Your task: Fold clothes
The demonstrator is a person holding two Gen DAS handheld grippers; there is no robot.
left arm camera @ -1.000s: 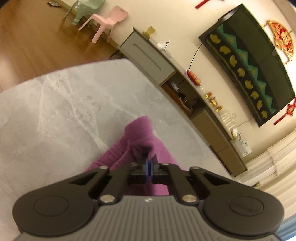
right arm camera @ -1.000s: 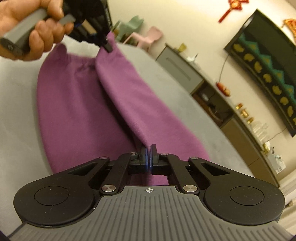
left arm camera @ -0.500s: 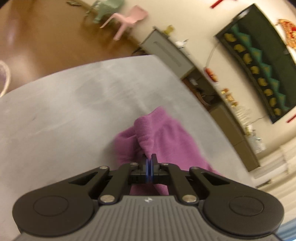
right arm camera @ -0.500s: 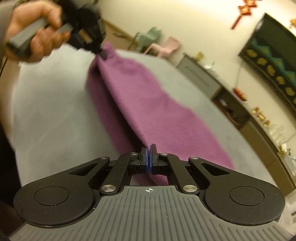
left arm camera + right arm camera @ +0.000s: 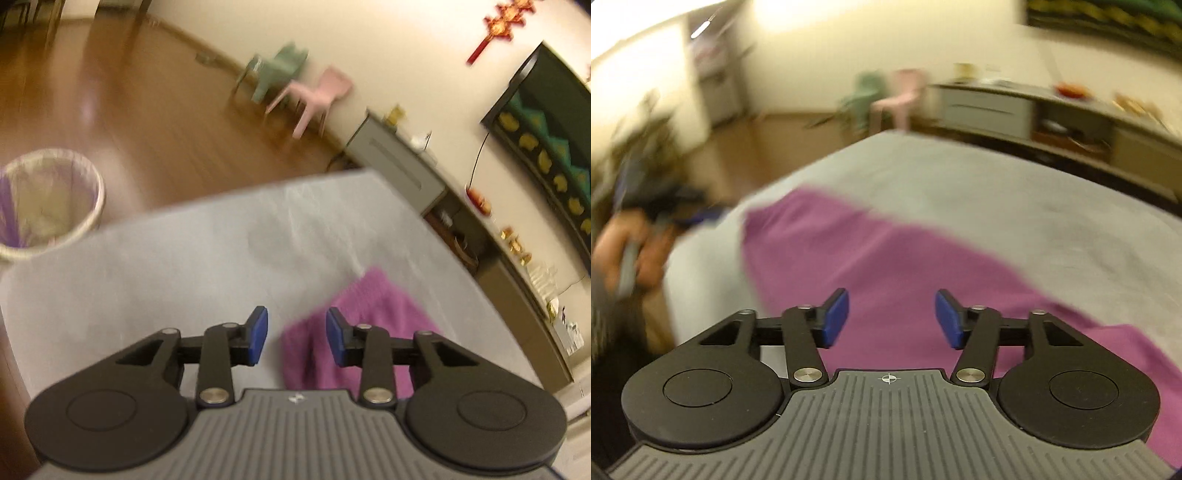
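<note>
A purple garment (image 5: 886, 258) lies folded lengthwise in a long strip on the grey table (image 5: 997, 192). My right gripper (image 5: 892, 319) is open above the strip's near part, nothing between its blue pads. In the left wrist view one end of the purple garment (image 5: 373, 310) lies flat just ahead and to the right. My left gripper (image 5: 297, 336) is open over that end's left edge, holding nothing. The left gripper (image 5: 676, 218), held in a hand (image 5: 624, 251), shows blurred at the far left of the right wrist view, off the table's corner.
A lined waste bin (image 5: 44, 199) stands on the wooden floor left of the table. Small pink (image 5: 317, 92) and green (image 5: 280, 70) chairs sit by the far wall. A low cabinet (image 5: 399, 162) runs along the wall to the right.
Both grippers have opened and let go of the garment, which now lies flat in a folded strip. Both have pulled back from it; the views are blurred with motion.
</note>
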